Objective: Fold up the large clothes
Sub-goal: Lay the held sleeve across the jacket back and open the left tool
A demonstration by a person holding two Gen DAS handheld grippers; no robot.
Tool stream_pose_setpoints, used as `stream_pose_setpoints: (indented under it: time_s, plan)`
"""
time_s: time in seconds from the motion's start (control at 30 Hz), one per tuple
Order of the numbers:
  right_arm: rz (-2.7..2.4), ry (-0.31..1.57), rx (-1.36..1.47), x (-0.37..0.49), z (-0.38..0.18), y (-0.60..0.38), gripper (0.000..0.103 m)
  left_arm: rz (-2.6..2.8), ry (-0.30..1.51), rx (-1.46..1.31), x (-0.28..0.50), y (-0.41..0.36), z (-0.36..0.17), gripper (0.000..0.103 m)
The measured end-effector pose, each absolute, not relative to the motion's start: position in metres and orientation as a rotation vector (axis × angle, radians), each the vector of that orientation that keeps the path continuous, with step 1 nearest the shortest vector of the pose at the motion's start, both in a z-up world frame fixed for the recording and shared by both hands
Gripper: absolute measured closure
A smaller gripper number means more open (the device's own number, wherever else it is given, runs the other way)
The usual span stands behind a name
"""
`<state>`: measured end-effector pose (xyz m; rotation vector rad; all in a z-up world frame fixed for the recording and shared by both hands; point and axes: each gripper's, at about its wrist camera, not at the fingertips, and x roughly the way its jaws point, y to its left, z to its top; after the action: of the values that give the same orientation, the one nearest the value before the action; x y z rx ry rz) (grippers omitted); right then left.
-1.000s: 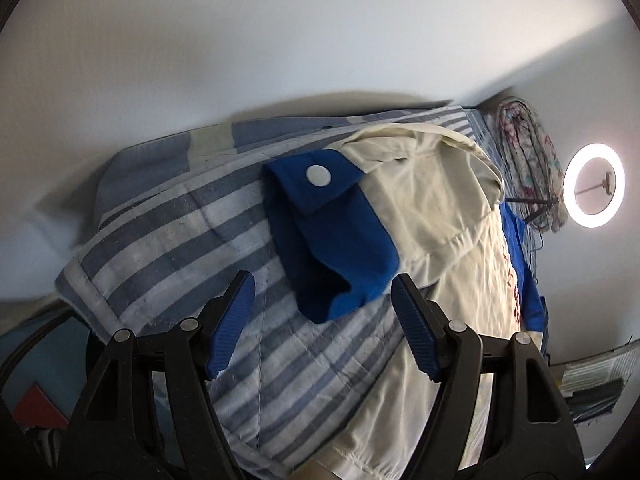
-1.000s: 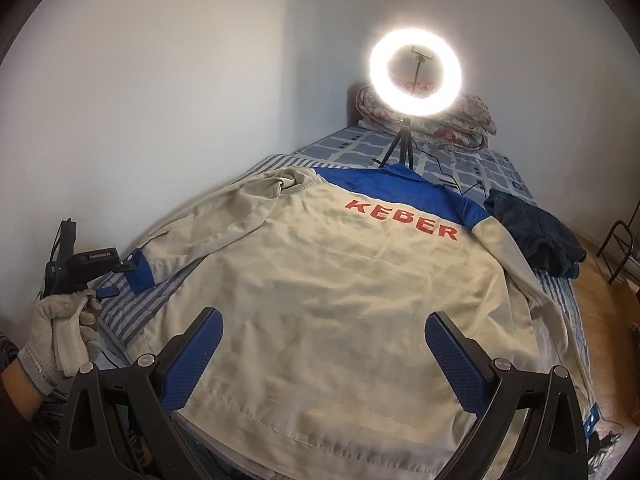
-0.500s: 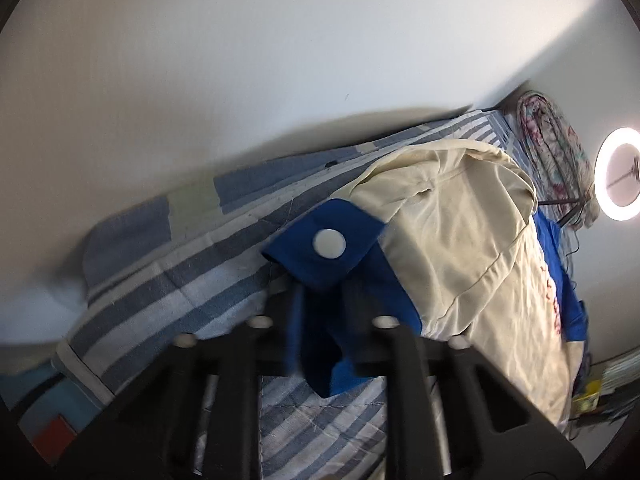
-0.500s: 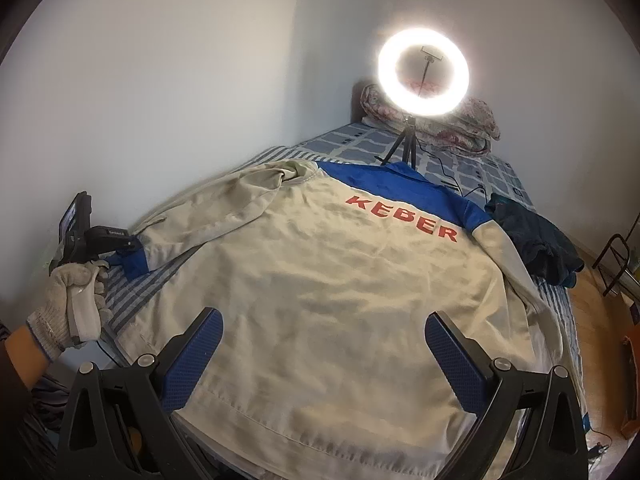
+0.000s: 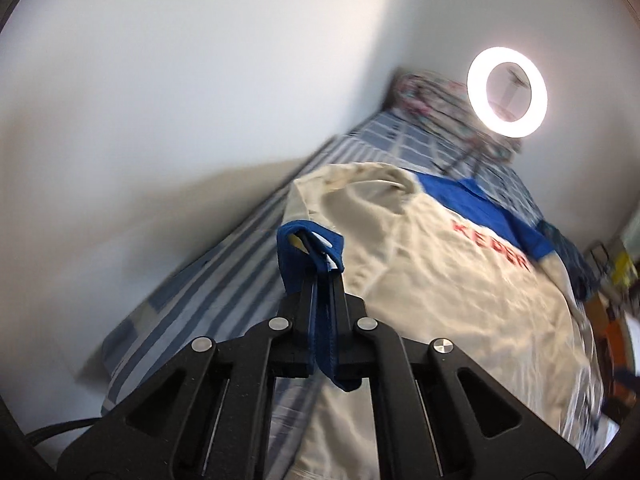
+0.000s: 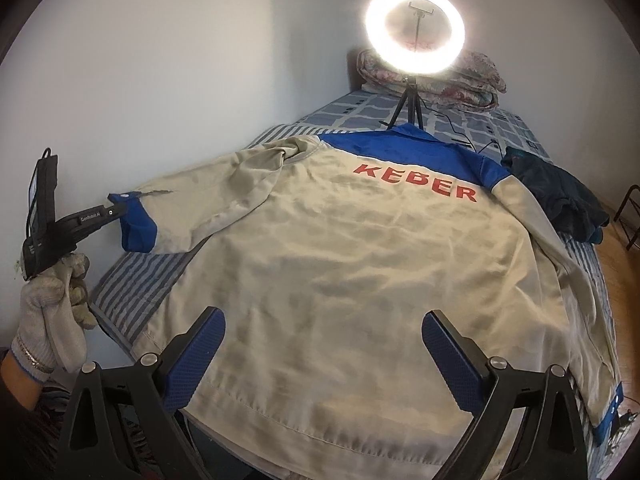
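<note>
**Cuff pinched, hem between open fingers**

While our left hand-held gripper [image 5: 322, 276] is clamped on the blue sleeve cuff [image 5: 310, 248], lifted off the striped bed [image 6: 132, 276], the beige KEBER work jacket [image 6: 340, 264] lies back-up, spread flat. Our right hand-held gripper [image 6: 320, 344] hovers wide open over the jacket's hem, holding nothing.

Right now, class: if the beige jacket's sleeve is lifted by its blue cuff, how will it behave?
Probably floppy: the sleeve sags and creases behind the blue cuff pinched in the left gripper. Likely light, since one small pinch raises it. The jacket body may drag along.
</note>
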<state>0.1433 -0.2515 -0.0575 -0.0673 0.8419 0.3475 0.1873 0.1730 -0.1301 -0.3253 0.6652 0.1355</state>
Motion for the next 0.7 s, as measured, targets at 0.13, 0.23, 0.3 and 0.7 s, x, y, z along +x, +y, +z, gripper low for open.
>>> stream_pose_setpoints:
  time_s: [0.13, 0.23, 0.3, 0.7]
  plan:
    - [0.382, 0.87, -0.016, 0.164, -0.054, -0.249, 0.015, 0.001, 0.688, -0.229, 0.184, 0.14, -0.116, 0.103]
    - [0.407, 0.883, 0.018, 0.188, -0.052, -0.247, 0.016, -0.057, 0.665, -0.136, 0.17, 0.115, -0.109, 0.103]
    - [0.425, 0.89, 0.03, 0.21, -0.052, -0.239, 0.016, -0.075, 0.669, -0.125, 0.167, 0.11, -0.112, 0.103]
    - [0.653, 1.103, 0.078, 0.324, -0.121, -0.132, 0.019, -0.011, 0.83, -0.378, 0.164, 0.173, -0.152, 0.064]
